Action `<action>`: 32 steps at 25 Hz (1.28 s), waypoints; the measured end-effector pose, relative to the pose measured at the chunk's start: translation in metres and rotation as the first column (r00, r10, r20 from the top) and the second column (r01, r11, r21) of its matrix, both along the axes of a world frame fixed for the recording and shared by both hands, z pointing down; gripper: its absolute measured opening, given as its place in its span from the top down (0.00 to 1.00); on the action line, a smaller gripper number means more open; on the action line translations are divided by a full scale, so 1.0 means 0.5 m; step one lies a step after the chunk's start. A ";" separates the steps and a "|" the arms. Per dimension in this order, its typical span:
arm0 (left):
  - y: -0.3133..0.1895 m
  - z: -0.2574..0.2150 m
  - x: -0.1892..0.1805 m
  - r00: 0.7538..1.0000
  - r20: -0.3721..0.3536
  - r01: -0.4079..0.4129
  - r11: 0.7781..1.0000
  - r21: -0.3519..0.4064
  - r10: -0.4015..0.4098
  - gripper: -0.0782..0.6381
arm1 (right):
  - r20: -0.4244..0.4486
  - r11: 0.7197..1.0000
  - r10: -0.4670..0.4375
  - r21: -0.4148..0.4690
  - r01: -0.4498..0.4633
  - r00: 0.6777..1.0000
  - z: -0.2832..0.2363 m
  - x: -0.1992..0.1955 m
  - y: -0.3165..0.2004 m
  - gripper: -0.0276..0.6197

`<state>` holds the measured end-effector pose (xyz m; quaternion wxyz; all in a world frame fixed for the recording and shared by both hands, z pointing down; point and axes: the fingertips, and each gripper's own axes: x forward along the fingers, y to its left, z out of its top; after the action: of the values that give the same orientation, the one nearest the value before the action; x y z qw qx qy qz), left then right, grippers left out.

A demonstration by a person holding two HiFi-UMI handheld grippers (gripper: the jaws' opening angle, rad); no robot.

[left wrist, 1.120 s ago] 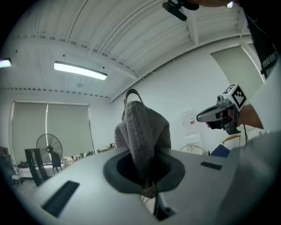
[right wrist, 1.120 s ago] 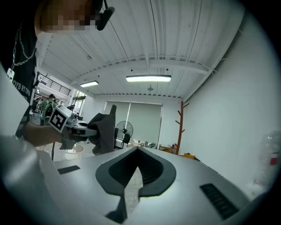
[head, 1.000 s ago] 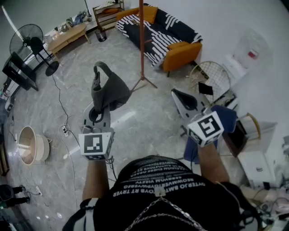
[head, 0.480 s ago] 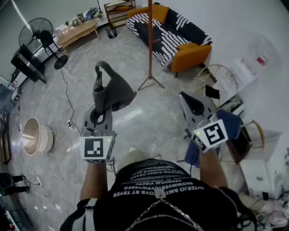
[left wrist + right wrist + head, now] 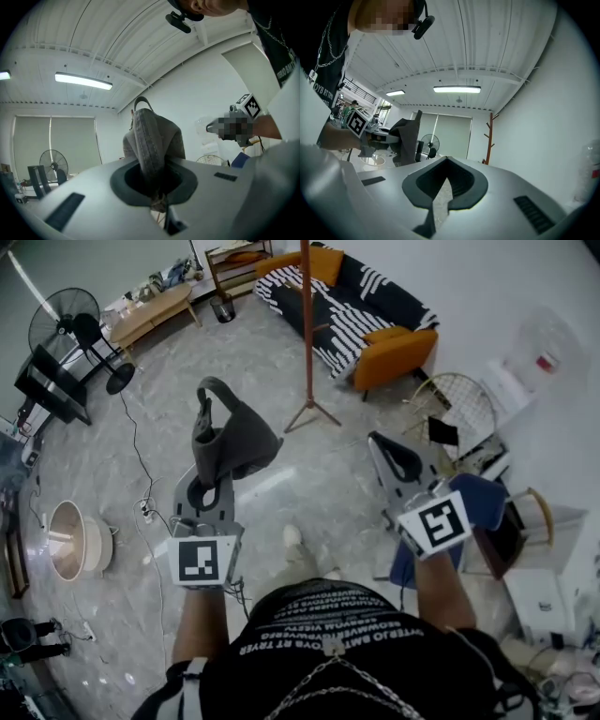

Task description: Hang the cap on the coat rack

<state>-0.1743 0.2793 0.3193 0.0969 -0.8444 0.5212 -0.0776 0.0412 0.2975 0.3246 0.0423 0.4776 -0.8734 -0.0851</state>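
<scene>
Over the last second my view has slid a little across the room and a shoe now shows on the floor below the grippers. I take that as a step towards the coat rack rather than any work on the cap. The grip has not altered: the left gripper stays pinched tight on the cap's stitched brim and holds it upright in the air. The right gripper has its fingers pressed together at the tips with nothing between them, and it rides alongside, well apart from the cap. The rack's pole is still ahead and clear of both grippers, so by my judgement I am mid-carry, with the hanging not yet begun. The cap is soft grey cloth. Its crown slumps to one side of the brim and its back strap stands up as a loop at the top. In the right gripper view the rack's short pegs show high on the pole.
</scene>
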 end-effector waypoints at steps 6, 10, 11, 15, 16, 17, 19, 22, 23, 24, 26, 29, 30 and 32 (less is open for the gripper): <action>-0.108 0.004 0.009 0.999 -0.001 -0.032 0.999 -0.008 0.032 0.88 | -0.006 1.000 0.001 0.002 -0.001 1.000 -0.009 -0.013 -0.086 0.95; -0.179 0.011 0.014 0.998 0.017 -0.062 0.998 -0.002 0.062 0.88 | -0.012 1.000 0.009 -0.011 -0.009 1.000 -0.004 -0.023 -0.147 0.95; -0.195 0.013 0.015 0.997 0.018 -0.069 0.998 -0.002 0.069 0.88 | -0.012 1.000 0.012 -0.015 -0.012 1.000 -0.003 -0.024 -0.162 0.95; -0.260 0.030 0.017 0.996 0.014 -0.088 0.996 -0.021 0.088 0.88 | -0.011 0.999 0.020 -0.030 -0.020 1.000 0.009 -0.029 -0.220 0.95; -0.275 0.035 0.016 0.996 0.017 -0.089 0.996 -0.028 0.089 0.88 | -0.007 0.999 0.020 -0.034 -0.020 1.000 0.011 -0.030 -0.234 0.95; -0.289 0.038 0.015 0.996 0.023 -0.089 0.995 -0.034 0.090 0.88 | -0.002 0.999 0.020 -0.039 -0.020 1.000 0.013 -0.031 -0.248 0.95; -0.316 0.041 0.016 0.995 0.037 -0.089 0.995 -0.039 0.091 0.88 | 0.013 0.998 0.025 -0.053 -0.024 1.000 0.013 -0.029 -0.271 0.95; -0.350 0.047 0.007 0.995 0.021 -0.097 0.995 -0.037 0.098 0.88 | 0.006 0.997 0.033 -0.064 -0.033 0.999 0.021 -0.034 -0.297 0.95; -0.359 0.049 -0.002 0.995 0.009 -0.097 0.995 -0.037 0.098 0.88 | -0.002 0.998 0.030 -0.062 -0.030 1.000 0.027 -0.043 -0.305 0.95; -0.368 0.051 -0.013 0.995 0.000 -0.097 0.995 -0.036 0.097 0.88 | -0.012 0.998 0.025 -0.059 -0.026 1.000 0.034 -0.052 -0.312 0.95; -0.386 0.055 -0.029 0.995 -0.005 -0.097 0.994 -0.040 0.097 0.88 | -0.024 0.998 0.019 -0.052 -0.020 1.000 0.042 -0.066 -0.330 0.95; -0.414 0.057 -0.036 0.995 -0.001 -0.103 0.993 -0.051 0.103 0.88 | -0.009 0.999 0.024 -0.045 -0.024 1.000 0.033 -0.077 -0.356 0.95; -0.423 0.057 -0.039 0.994 -0.001 -0.107 0.993 -0.054 0.107 0.88 | -0.006 0.999 0.026 -0.046 -0.027 1.000 0.028 -0.082 -0.363 0.95; -0.439 0.053 -0.051 0.993 -0.008 -0.115 0.992 -0.052 0.115 0.88 | -0.008 0.998 0.031 -0.052 -0.032 0.999 0.021 -0.095 -0.375 0.95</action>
<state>-0.1997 0.0598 0.3459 0.0778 -0.8754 0.4697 -0.0836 -0.0062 0.1100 0.3351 0.0591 0.4897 -0.8675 -0.0635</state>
